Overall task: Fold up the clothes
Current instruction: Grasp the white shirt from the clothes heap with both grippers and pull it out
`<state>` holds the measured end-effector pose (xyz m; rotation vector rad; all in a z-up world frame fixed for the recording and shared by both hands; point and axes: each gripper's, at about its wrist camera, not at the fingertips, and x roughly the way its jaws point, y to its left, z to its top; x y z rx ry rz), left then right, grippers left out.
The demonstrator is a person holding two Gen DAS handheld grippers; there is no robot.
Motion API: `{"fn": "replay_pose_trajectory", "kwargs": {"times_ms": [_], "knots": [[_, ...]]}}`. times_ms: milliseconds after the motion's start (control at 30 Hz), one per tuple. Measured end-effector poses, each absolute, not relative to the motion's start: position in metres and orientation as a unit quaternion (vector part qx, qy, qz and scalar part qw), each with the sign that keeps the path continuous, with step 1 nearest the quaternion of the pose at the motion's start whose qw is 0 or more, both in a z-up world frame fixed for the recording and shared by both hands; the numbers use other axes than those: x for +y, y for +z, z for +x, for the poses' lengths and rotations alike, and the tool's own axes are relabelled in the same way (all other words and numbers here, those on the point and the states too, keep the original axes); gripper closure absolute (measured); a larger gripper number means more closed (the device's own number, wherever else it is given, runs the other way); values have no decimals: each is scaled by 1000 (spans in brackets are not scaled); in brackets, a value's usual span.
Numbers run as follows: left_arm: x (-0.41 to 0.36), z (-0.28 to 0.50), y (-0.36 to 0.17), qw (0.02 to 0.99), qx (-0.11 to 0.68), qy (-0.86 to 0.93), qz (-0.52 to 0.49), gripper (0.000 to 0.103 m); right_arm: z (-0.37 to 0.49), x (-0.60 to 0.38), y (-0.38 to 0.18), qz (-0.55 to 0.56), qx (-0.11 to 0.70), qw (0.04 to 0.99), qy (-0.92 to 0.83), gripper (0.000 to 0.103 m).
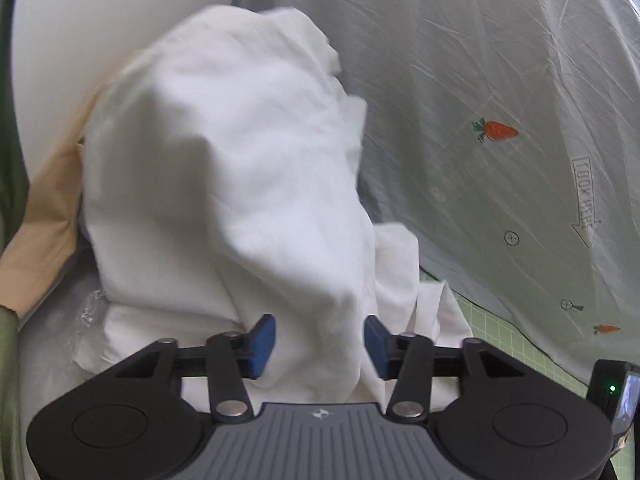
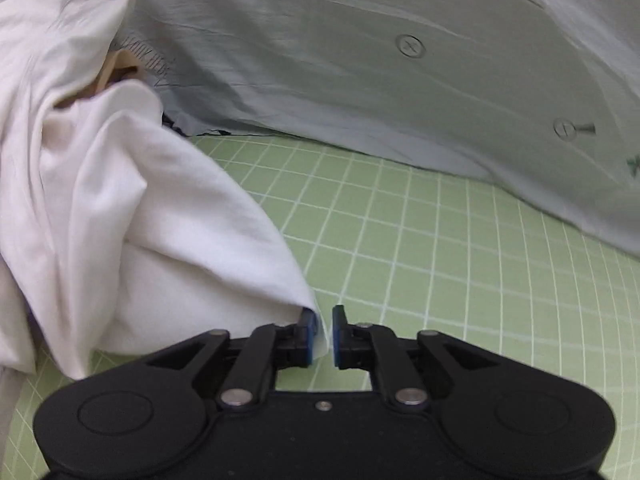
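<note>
1. Bunching up in front of the left gripper (image 1: pixel 320 344), the white garment (image 1: pixel 224 184) rises as a tall crumpled mound; the blue pads (image 1: pixel 262 340) stand wide apart with a fold of the cloth lying between them, not pinched.
2. A tan garment (image 1: pixel 52 208) shows at the mound's left side, partly under the white cloth, and a strip of olive-green fabric (image 1: pixel 8 160) runs down the far left edge of the view.
3. Behind and to the right hangs a pale grey-green sheet (image 1: pixel 500 80) printed with small carrots (image 1: pixel 498 130) and an arrow mark.
4. From the right wrist view, the right gripper (image 2: pixel 323 334) has its fingers narrowly parted; a corner of the white garment (image 2: pixel 120 200) drapes over the left pad (image 2: pixel 310 336) and dips into the gap, but the pads do not clamp it.
5. The garment rests on the green grid mat (image 2: pixel 440 260), heaped at the mat's left side, with the printed sheet (image 2: pixel 360 60) along the far edge.
</note>
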<state>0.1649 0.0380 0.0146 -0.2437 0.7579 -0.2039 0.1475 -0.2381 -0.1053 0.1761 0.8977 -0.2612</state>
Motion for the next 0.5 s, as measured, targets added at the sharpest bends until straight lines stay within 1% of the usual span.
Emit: {"fn": "replay_pose_trajectory", "kwargs": {"times_ms": [33,67,100,133,167,200,300,433,500], "knots": [[45,164,19,921,359,-84,-123,27,143,-243,-102,97,425,889,-139,47],[53,167,24,926,349,-66,-132,20,140,-246,-98,106,415,891,-149,34],[62,173,29,929,337,-47,-143,15,139,-248,-94,111,405,894,-155,29],[70,178,32,931,330,-30,-152,12,139,-249,-90,117,396,897,-158,21],[76,184,32,931,329,-17,-156,8,141,-248,-86,123,390,899,-155,16],[83,190,31,931,329,-5,-159,6,145,-247,-83,129,385,902,-150,16],[100,207,29,929,329,25,-168,6,164,-240,-79,137,380,905,-134,14],[85,220,14,922,350,-51,-158,6,169,-226,-85,126,393,904,-116,14],[64,223,6,917,361,-88,-145,7,166,-224,-89,116,403,901,-113,14]]}}
